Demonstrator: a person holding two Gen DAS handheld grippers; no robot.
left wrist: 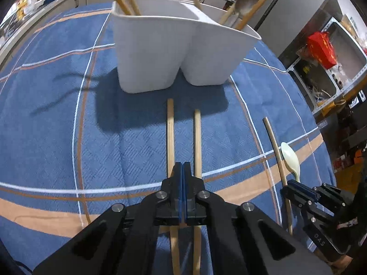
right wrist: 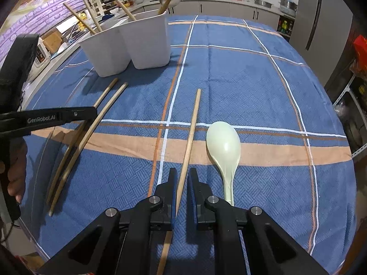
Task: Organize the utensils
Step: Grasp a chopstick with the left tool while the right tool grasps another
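Observation:
A white two-compartment holder point(left wrist: 179, 45) point(right wrist: 128, 48) stands on the blue plaid cloth, with several chopsticks and a metal spoon point(left wrist: 247, 2) upright in it. In front of it lie two wooden chopsticks point(left wrist: 170, 133) point(right wrist: 107, 112) side by side. My left gripper point(left wrist: 182, 167) point(right wrist: 95, 112) hovers over them, shut, with nothing between its fingers. To the right lies a third chopstick point(right wrist: 192, 123) point(left wrist: 274, 146). My right gripper point(right wrist: 182, 178) point(left wrist: 298, 190) is shut on its near part. Just right of that chopstick a pale green spoon point(right wrist: 223, 144) point(left wrist: 290, 158) rests on the cloth.
A hand point(right wrist: 16, 183) holds the left gripper's handle at the left edge. The table point(right wrist: 263, 80) drops off at the left and right. Kitchen counters point(right wrist: 229, 6) run behind, with a fridge point(right wrist: 321, 29) and a cluttered shelf point(left wrist: 321, 68) to the right.

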